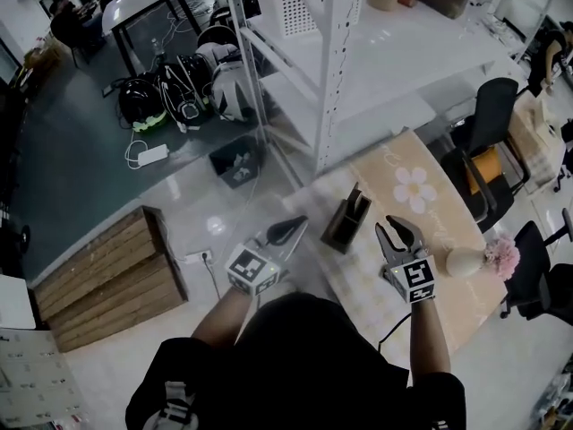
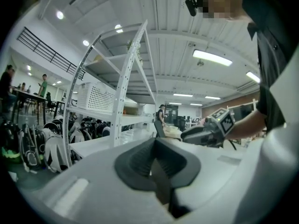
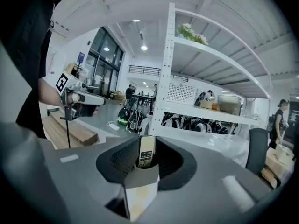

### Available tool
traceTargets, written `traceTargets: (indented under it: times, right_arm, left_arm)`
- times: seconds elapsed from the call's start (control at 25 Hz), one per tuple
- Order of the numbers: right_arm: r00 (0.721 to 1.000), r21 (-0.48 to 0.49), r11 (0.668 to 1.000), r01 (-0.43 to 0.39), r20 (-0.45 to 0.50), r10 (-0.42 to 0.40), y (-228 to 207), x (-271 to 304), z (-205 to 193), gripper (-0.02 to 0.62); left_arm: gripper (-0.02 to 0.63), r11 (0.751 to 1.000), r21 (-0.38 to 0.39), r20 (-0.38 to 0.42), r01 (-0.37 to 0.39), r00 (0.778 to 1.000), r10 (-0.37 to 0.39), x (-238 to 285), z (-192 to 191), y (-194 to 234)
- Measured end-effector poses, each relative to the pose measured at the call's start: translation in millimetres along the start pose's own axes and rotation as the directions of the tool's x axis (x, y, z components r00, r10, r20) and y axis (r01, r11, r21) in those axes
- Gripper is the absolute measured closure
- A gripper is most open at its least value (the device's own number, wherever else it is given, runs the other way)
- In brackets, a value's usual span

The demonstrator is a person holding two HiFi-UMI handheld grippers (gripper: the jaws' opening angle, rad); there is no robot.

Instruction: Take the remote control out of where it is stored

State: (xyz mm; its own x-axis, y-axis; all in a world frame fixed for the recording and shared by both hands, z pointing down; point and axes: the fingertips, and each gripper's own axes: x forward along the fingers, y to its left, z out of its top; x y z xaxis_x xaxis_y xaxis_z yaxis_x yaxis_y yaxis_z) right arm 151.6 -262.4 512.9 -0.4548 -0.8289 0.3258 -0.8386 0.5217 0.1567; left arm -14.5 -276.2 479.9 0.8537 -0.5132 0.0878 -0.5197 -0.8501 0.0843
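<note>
Table point(image 1: 448, 213), long, under a peach-beige cloth with a white flower print. On it: dark brown upright box holder point(image 1: 345, 225); cream egg-shaped vase point(image 1: 466, 262) with pink flowers point(image 1: 503, 256), well apart.

Two hand-held grippers point(image 1: 294, 227) point(image 1: 398, 232), one remote control point(image 3: 146, 151), one dark holder point(image 1: 346, 227), one flower vase point(image 1: 466, 262).

A: Shells of the left gripper point(image 1: 288, 231) and right gripper point(image 1: 400, 237) are looking like smooth matt grey plastic. The pads point(image 3: 123, 159) are showing as dark ribbed rubber.
B: Agreed. The remote control point(image 3: 146, 151) is reading as pale smooth plastic. The holder point(image 3: 140, 192) is looking matt. Card or wood, can't tell.
A: The shelf rack point(image 1: 333, 79) is showing as white painted metal with perforated uprights. The floor point(image 1: 210, 227) is throwing glare, so glossy.
B: The table cover point(image 1: 448, 231) is looking like matt printed cloth. The crates point(image 1: 107, 276) are showing rough bare wood planks.
</note>
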Motion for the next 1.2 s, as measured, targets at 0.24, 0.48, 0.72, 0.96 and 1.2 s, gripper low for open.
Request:
traceTargets:
  times: [0.24, 0.48, 0.72, 0.96, 1.2]
  right_arm:
    - [0.993, -0.067, 0.993, -0.101, -0.07, 0.096, 9.7, 45.3, -3.6, 0.431]
    - [0.98, -0.045, 0.986, -0.161, -0.123, 0.154, 6.3, 78.5, -18.0, 0.372]
    - [0.962, -0.07, 0.977, -0.2, -0.205, 0.182, 8.4, 101.0, -35.6, 0.331]
    - [0.943, -0.073, 0.967, -0.246, -0.25, 0.221, 3.8, 112.8, -46.3, 0.325]
    - [0.929, -0.09, 0.952, -0.293, -0.262, 0.261, 5.5, 122.2, -45.1, 0.324]
  left_arm:
    - [0.604, 0.998, -0.007, 0.004, -0.063, 0.998, 0.063, -12.0, 0.6, 33.9]
    - [0.604, 0.993, -0.023, -0.001, -0.113, 0.994, 0.113, -21.9, -4.8, 59.7]
    - [0.604, 0.991, -0.032, -0.021, -0.131, 0.991, 0.131, -30.6, -14.4, 78.9]
    - [0.604, 0.988, -0.047, -0.013, -0.146, 0.989, 0.146, -33.9, -13.9, 94.1]
    - [0.604, 0.985, -0.06, -0.031, -0.163, 0.986, 0.161, -39.2, -19.1, 106.7]
